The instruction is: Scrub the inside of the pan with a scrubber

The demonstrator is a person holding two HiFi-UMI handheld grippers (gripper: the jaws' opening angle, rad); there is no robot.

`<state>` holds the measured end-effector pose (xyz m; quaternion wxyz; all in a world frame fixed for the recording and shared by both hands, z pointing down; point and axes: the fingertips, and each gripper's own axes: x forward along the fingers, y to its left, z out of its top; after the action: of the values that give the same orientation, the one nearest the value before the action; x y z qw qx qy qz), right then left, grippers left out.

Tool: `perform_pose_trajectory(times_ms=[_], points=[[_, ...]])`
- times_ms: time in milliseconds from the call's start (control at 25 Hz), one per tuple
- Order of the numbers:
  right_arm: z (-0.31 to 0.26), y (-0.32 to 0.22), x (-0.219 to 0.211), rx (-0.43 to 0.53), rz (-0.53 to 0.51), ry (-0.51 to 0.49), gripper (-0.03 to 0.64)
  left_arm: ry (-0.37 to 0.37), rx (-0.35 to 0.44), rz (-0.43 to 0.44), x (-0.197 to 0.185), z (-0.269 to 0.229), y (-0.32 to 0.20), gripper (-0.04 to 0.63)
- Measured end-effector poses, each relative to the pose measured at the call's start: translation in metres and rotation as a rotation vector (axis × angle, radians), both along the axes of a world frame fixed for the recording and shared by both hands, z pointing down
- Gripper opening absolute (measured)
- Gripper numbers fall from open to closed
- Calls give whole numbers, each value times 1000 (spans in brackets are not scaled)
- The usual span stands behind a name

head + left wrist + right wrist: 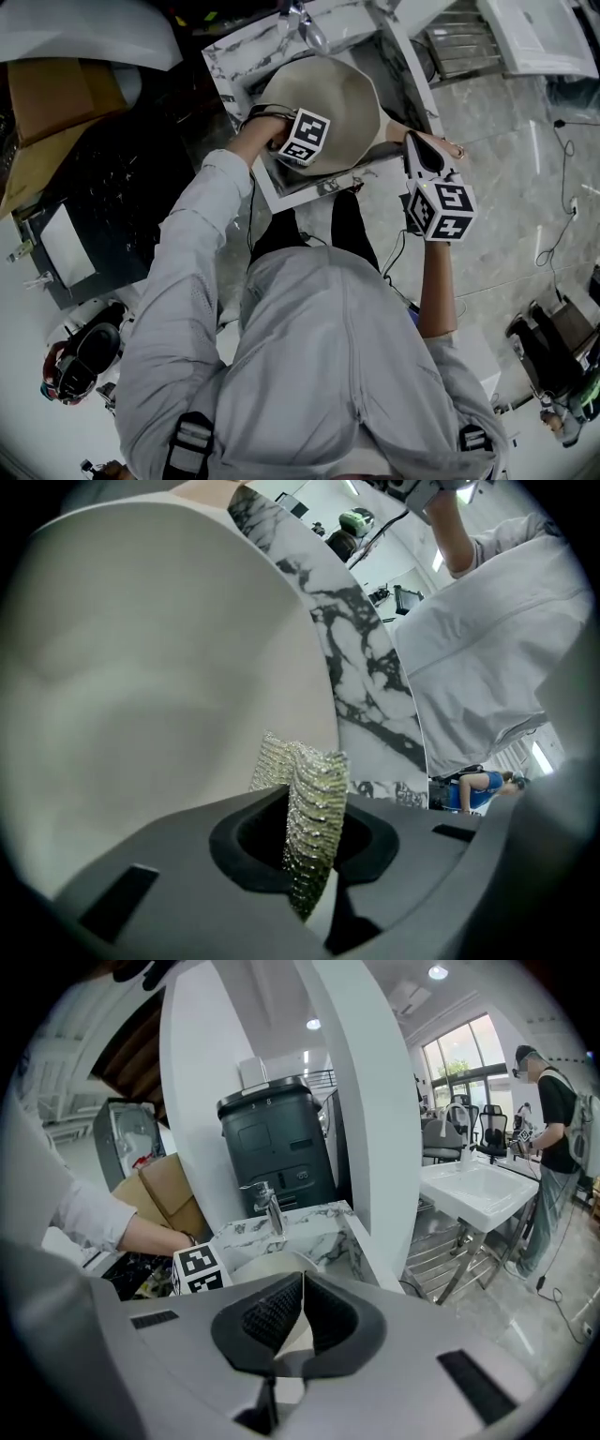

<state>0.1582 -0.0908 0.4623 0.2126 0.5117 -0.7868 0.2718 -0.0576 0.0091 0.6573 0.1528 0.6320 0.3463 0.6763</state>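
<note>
Pan (342, 98): pale, wide, lying in the basin of the marble bench (230, 66), just below the tap (309, 28). Its handle (394, 133) points toward the person's right side.

Left gripper (309, 855): down inside the pan. Its fingers are clamped on a silvery mesh scrubber (314, 808), which stands up between them as a folded wad. The free edge of the scrubber lies at the pan's inner wall. I cannot confirm that it touches.

Right gripper (300, 1321): at the handle end, outside the bowl. Its fingers are drawn together at the tips, and a pale strip shows in the gap behind them. I take that strip to be the handle, pinched, so this gripper appears to be steadying the pan.

Stage, as I judge it: scrubbing is under way or about to begin. Nothing on the pan's surface shows how much has been covered.

Risks from here:
- The scrubber is held by one fold only, so hard strokes against the wall could drag the mesh out of the fingers.
- The pan sits on a curved base in a basin (slippery, by the look of it). If the hold on the handle is shallow, sideways pressure could spin or rock the pan.
- If the mesh flattens, the hard fingers could scrape the coating.
- The tap is close overhead, so a long upward stroke could knock it.
</note>
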Motion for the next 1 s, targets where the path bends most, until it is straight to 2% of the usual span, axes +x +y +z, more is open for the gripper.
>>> perform_pose_trajectory(times_ms=[160,320,520,680,1000], points=[[-6,-4,1,7,-32,-6,35,-58,18,-45,-7,0,-6,71],[-11,-2,0,14,-62,-11,35,-116,75,-66,-18,5,-19,69],[-8,5,0,7,-81,-8,35,-142,128,-95,-22,10,-27,71],[-1,13,1,-5,-66,-14,35,-152,211,-111,-23,19,-40,71],[6,17,0,-18,-50,-24,35,-202,433,-166,-33,34,-78,69]])
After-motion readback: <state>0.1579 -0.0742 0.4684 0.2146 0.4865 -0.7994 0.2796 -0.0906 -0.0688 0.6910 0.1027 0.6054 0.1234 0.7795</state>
